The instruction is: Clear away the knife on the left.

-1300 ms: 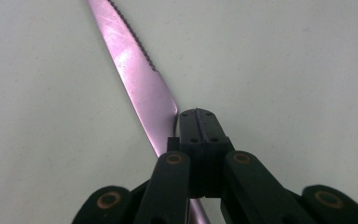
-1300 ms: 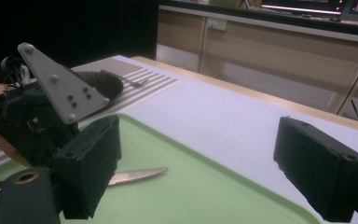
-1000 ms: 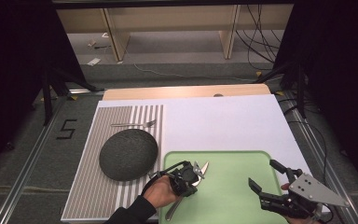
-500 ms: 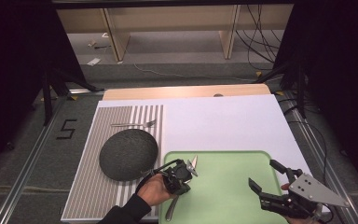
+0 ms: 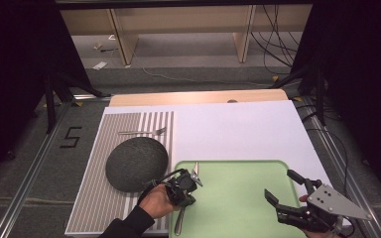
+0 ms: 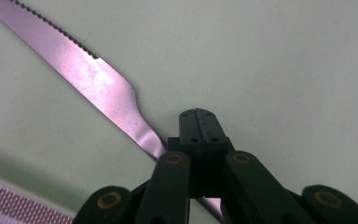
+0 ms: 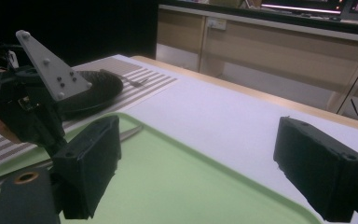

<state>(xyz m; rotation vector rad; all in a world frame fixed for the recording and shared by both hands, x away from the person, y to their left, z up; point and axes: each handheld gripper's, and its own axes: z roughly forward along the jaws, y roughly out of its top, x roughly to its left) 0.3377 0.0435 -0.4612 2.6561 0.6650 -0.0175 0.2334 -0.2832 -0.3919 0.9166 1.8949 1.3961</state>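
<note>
Left tongs (image 6: 199, 122) pressed together over knife (image 6: 103, 91) on green tray (image 5: 238, 198); right tongs (image 5: 286, 187) spread wide, holding nothing.

Each hand-held gripper is black: the left hand-held gripper (image 5: 194, 174) has brass-coloured pivot pins and a looping black cable, the right hand-held gripper (image 5: 287, 189) blocky jaws and a grey three-cornered plate with small screws. A dark sleeve (image 5: 129, 227) covers the left forearm.

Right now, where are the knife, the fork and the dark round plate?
knife (image 6: 98, 88), left gripper view, on the flat of its blade.
fork (image 5: 141, 132), high view, on the middle of its handle.
dark round plate (image 5: 134, 163), high view, on its centre.
</note>
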